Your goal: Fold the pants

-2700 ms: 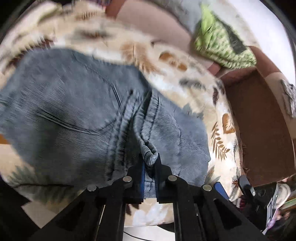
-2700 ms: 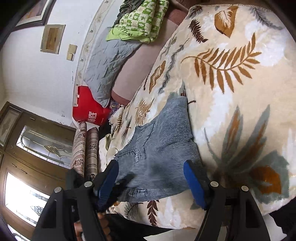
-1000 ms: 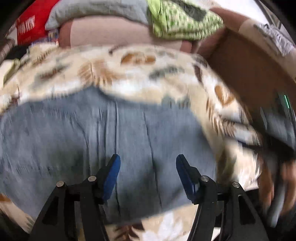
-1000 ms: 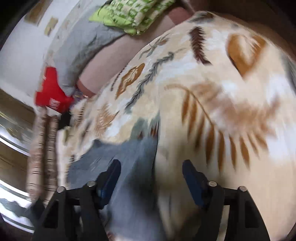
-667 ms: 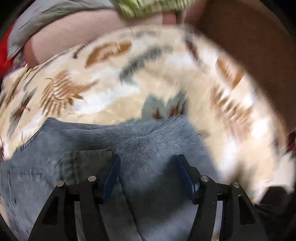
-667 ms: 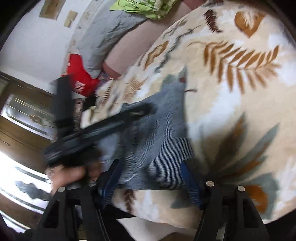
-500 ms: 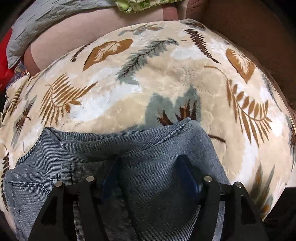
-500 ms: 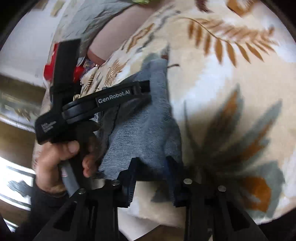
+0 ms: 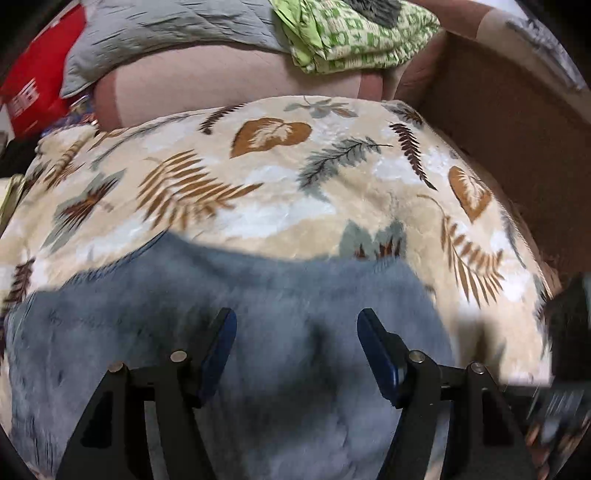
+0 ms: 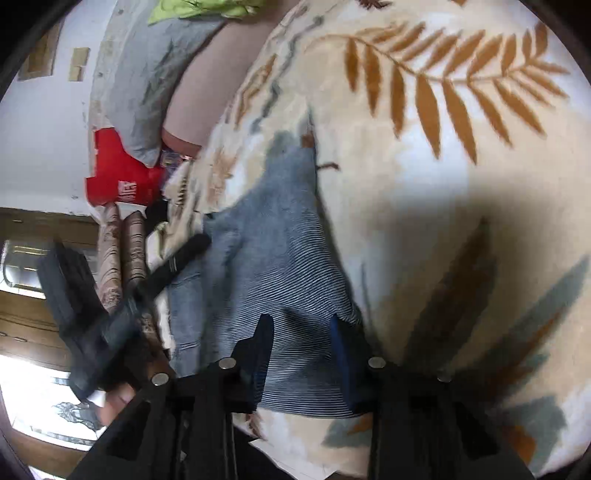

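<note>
The grey-blue denim pants (image 9: 258, 314) lie folded on a leaf-patterned blanket (image 9: 258, 192). My left gripper (image 9: 295, 332) hovers over the pants with its jaws wide apart and nothing between them. The view is blurred. In the right wrist view the pants (image 10: 280, 258) lie at the blanket's near edge. My right gripper (image 10: 301, 332) sits low over their near right corner, jaws partly open with the cloth's edge lying between the fingers. The left gripper (image 10: 173, 266) shows there, blurred, over the pants' left side.
The blanket (image 10: 443, 184) covers a bed. A grey pillow (image 9: 166, 33), green patterned cloth (image 9: 354, 33) and a red bag (image 9: 33, 88) lie at the back. A brown wooden board (image 9: 517, 140) borders the right side.
The left gripper let go of the pants fold, opened wide and now pulls back, blurred. The right gripper came down to the pants' right corner and its jaws narrowed around the edge.
</note>
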Demonstrator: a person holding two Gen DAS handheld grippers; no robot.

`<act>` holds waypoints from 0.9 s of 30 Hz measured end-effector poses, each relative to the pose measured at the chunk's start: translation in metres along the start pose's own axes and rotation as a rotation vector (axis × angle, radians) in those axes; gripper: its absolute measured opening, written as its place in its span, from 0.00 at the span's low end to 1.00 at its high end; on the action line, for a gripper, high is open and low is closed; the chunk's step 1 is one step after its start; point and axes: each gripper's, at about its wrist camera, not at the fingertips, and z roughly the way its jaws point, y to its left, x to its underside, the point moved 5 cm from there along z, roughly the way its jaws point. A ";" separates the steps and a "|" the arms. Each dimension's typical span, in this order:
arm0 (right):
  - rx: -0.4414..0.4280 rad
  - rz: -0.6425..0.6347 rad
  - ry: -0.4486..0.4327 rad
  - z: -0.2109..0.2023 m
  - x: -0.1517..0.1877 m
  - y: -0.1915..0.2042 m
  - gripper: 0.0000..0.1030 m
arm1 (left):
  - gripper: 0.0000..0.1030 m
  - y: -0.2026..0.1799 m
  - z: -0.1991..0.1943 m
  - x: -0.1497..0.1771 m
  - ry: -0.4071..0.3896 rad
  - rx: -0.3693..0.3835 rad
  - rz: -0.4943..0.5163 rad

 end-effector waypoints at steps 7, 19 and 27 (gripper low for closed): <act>0.121 -0.099 -0.019 0.002 -0.018 0.018 0.55 | 0.68 0.001 0.019 0.051 0.102 -0.022 0.015; 0.299 -0.148 0.049 0.027 -0.089 0.019 0.46 | 0.69 -0.014 0.009 0.071 0.030 -0.052 0.115; 0.361 -0.227 0.001 0.048 -0.099 0.023 0.15 | 0.75 -0.017 0.010 0.073 -0.003 -0.053 0.151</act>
